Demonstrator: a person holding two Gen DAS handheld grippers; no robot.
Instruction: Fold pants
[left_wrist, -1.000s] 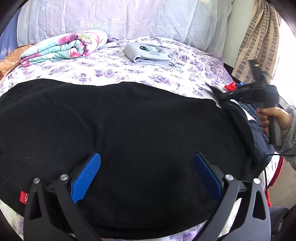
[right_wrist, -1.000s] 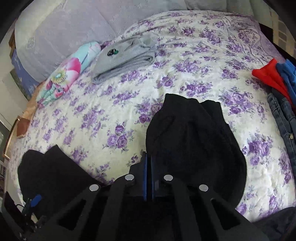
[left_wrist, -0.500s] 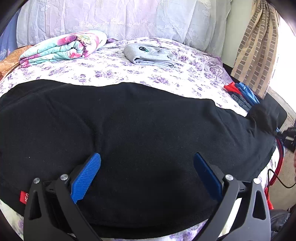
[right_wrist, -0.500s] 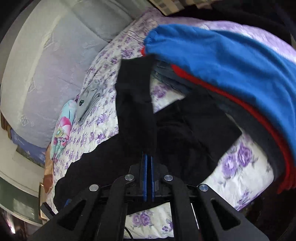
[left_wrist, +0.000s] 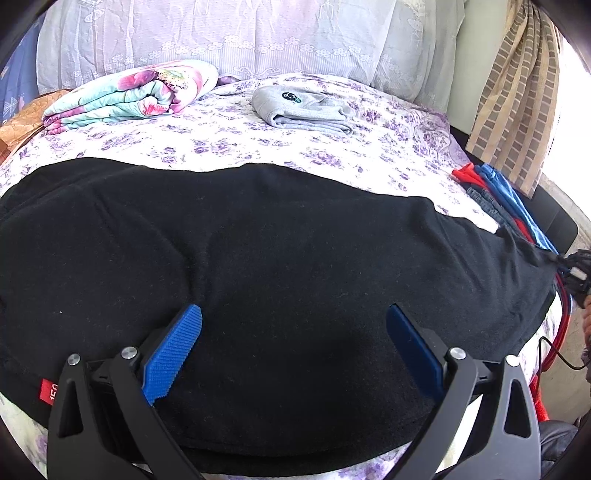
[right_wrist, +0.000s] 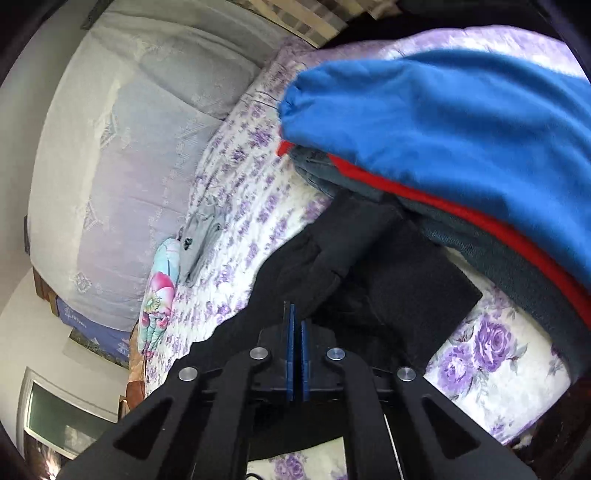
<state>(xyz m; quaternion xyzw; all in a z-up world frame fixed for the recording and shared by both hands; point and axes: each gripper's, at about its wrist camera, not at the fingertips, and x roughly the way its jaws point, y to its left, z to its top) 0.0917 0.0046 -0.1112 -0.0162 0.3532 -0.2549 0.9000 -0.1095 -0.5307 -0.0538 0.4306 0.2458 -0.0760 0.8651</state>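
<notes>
The black pants (left_wrist: 258, 258) are laid lengthwise across the bed (left_wrist: 258, 147). The left gripper (left_wrist: 293, 332) is held wide open above them; the right gripper (right_wrist: 296, 332) is clamped on their end.

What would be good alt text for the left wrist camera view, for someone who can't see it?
Black pants lie spread flat across a purple-flowered bedsheet, with the left gripper open just above them, blue fingers wide apart. Behind sit a folded gray garment and a rolled floral blanket; red and blue clothes are piled at the right edge.
</notes>
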